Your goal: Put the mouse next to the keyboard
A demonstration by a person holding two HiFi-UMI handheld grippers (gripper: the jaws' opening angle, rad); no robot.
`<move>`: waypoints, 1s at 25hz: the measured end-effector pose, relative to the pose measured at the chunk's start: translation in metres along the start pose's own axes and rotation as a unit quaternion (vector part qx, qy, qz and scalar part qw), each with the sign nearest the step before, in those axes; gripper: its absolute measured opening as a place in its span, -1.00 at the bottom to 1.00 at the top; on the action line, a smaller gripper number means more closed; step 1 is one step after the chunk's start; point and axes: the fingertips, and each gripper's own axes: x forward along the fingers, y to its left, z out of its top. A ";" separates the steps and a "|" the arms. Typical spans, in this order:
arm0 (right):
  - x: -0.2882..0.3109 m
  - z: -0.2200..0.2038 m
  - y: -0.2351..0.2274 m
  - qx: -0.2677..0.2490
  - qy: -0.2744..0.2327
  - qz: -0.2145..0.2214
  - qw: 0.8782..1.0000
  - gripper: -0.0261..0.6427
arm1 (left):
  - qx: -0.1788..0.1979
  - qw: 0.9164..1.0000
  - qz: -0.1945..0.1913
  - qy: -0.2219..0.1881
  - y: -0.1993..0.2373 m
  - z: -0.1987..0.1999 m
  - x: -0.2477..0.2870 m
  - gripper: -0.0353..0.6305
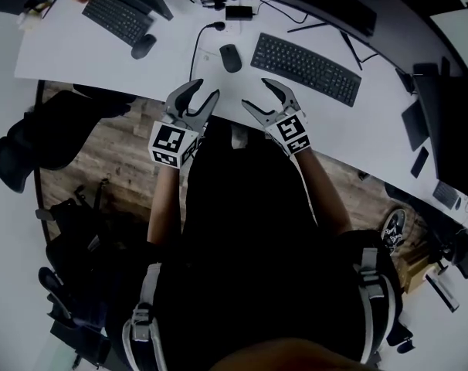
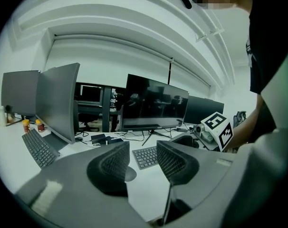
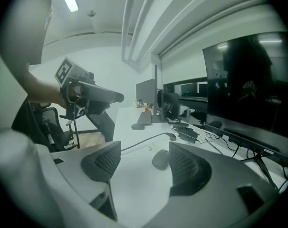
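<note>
Your left gripper (image 1: 204, 91) and right gripper (image 1: 256, 95) are over the near edge of the white desk (image 1: 64, 56). Both have their jaws spread and grip nothing. The mouse (image 1: 230, 57) lies flat on the desk beyond the two, ahead of the right jaws and clear of them. It sits just left of the keyboard (image 1: 306, 69), not touching it. Its long axis runs away from you, slightly tilted and roughly crosswise to the keyboard's length. I cannot tell which end is the front.
</note>
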 end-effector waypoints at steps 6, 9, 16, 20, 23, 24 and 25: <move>0.031 0.012 -0.004 0.004 -0.002 -0.011 1.000 0.01 | 0.000 1.000 -0.016 0.011 0.032 -0.002 0.008 -0.36; 0.043 0.011 -0.007 0.010 0.001 -0.018 1.000 0.00 | 0.004 0.999 -0.028 0.016 0.042 -0.003 0.013 -0.36; 0.069 0.005 -0.016 0.023 0.016 -0.036 0.999 -0.01 | 0.010 0.998 -0.059 0.032 0.060 -0.006 0.023 -0.36; 0.083 0.002 -0.021 0.035 0.021 -0.050 0.998 -0.01 | 0.011 0.996 -0.072 0.042 0.073 -0.010 0.027 -0.36; 0.091 -0.003 -0.022 0.045 0.025 -0.059 0.997 -0.01 | 0.012 0.995 -0.085 0.047 0.080 -0.013 0.031 -0.36; 0.093 -0.004 -0.023 0.048 0.027 -0.063 0.996 -0.01 | 0.013 0.995 -0.090 0.049 0.081 -0.014 0.032 -0.36; 0.096 -0.006 -0.024 0.051 0.029 -0.066 0.996 -0.01 | 0.014 0.994 -0.095 0.050 0.083 -0.015 0.034 -0.36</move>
